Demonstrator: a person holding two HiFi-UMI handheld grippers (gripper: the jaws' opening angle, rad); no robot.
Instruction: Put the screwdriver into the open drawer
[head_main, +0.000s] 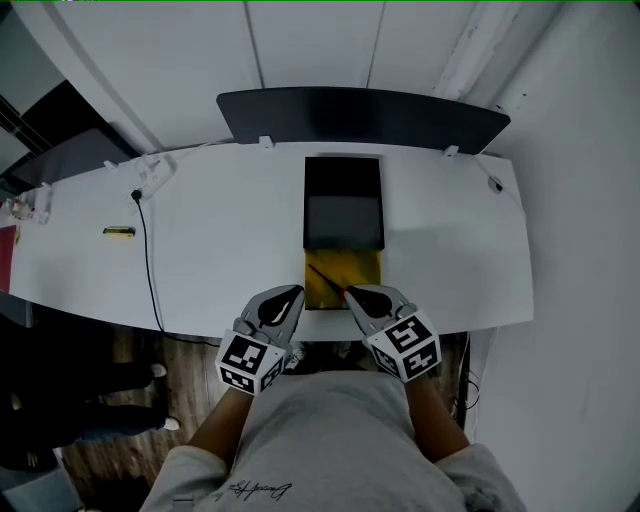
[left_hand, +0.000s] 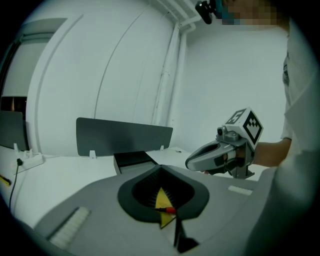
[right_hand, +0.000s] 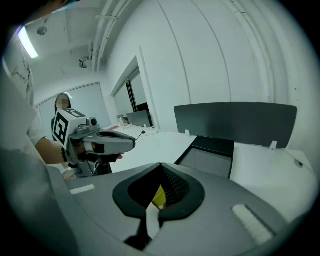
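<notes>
Free table (head_main: 450, 230) is left beside the black tray (head_main: 343, 205); the open drawer (head_main: 362, 272) is uncovered; the rear is closed by a panel (head_main: 360, 115).

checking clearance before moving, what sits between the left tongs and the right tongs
In the head view, the open yellow drawer lies between the left tongs and the right tongs, with the screwdriver lying in it.

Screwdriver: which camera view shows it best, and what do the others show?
Head view: the whole screwdriver lies across the yellow drawer. Left gripper view shows only its red end; right gripper view shows only yellow.
</notes>
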